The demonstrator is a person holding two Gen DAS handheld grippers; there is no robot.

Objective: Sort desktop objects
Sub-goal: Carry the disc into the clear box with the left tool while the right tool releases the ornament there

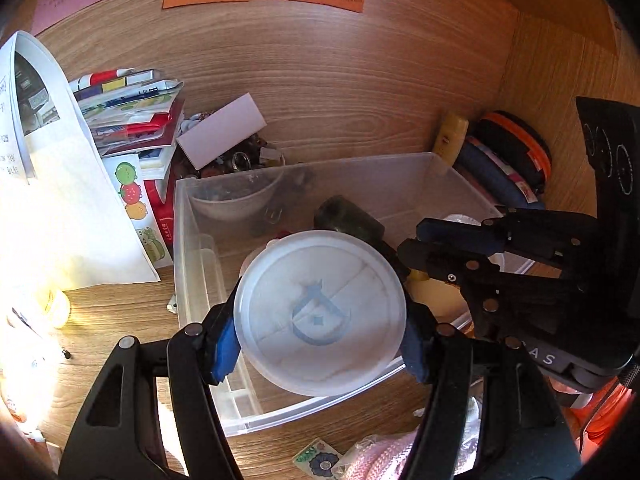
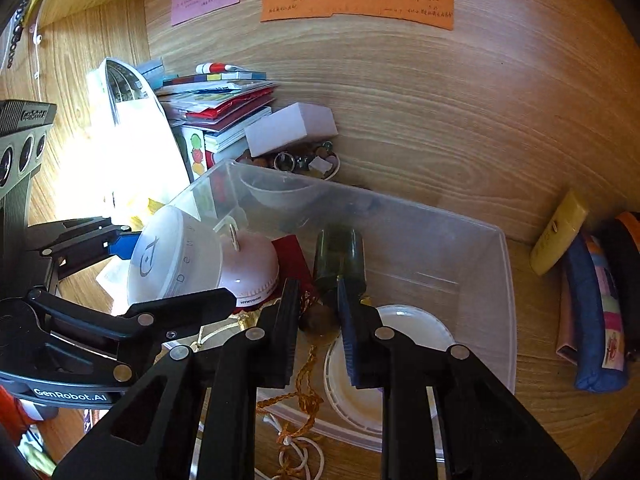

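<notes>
The left gripper (image 1: 320, 320) clamped a round white container (image 1: 320, 314) by its sides, holding it over the near-left part of the clear plastic bin (image 1: 400, 168). The right gripper (image 2: 318, 320) was closed around the neck of a dark green bottle (image 2: 340, 256), which lay inside the bin beside a white lid (image 2: 412, 320).

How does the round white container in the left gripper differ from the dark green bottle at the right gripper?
The white container is wide, flat and pale; the green bottle is narrow and dark. The left gripper clamps the container above the clear bin; the bottle lies inside it, with the right gripper at its neck.
</notes>
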